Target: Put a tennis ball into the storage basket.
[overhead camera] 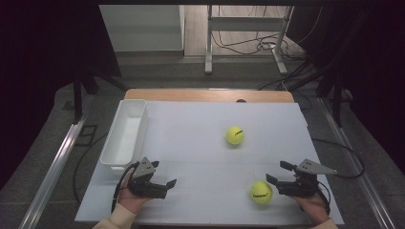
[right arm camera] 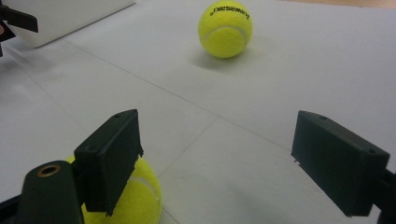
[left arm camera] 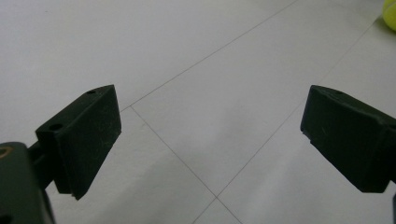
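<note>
Lying just beside right hand-held gripper [overhead camera: 279, 172], jaws apart: near tennis ball [overhead camera: 261, 192].

High view: white table sheet [overhead camera: 200, 152] evenly lit from above, no glare; surroundings fall off to near black at both sides. Picture soft, low detail. Far tennis ball [overhead camera: 235, 135] casts a short faint shadow toward the near side.

Left gripper view: dim, greyish; black jaws close to the lens slightly blurred, edges soft.

Right gripper view: brighter. Far ball [right arm camera: 225, 28] sharp, soft shadow beneath it. Near ball [right arm camera: 135, 196] blurred behind a jaw.
</note>
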Available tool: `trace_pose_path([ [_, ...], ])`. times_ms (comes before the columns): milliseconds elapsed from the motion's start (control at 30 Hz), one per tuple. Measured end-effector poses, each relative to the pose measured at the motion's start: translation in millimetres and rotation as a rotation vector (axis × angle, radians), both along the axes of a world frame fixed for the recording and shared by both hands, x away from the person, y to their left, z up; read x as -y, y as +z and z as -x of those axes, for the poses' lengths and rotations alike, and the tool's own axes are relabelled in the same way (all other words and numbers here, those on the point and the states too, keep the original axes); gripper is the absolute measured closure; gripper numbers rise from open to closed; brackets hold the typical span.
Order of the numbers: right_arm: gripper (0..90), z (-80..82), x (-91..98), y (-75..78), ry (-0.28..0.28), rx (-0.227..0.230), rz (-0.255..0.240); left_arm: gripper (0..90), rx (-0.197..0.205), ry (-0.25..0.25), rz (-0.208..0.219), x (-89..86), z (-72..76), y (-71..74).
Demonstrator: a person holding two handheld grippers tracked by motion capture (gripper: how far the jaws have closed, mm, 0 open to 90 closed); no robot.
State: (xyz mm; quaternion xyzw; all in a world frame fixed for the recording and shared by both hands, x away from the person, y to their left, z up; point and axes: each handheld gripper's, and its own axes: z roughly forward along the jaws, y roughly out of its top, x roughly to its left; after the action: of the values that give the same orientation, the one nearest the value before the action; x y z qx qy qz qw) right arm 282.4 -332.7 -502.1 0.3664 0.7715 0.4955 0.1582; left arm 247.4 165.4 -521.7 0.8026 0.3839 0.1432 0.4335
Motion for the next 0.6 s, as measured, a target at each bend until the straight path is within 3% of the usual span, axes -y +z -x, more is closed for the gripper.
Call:
trace_pose_path([
  [600, 16.3, -0.3, -0.7, -0.3, -0.005, 0.001, 0.007, 5.9, 0.0, 0.008, 0.01, 0.0, -0.8, 2.0],
])
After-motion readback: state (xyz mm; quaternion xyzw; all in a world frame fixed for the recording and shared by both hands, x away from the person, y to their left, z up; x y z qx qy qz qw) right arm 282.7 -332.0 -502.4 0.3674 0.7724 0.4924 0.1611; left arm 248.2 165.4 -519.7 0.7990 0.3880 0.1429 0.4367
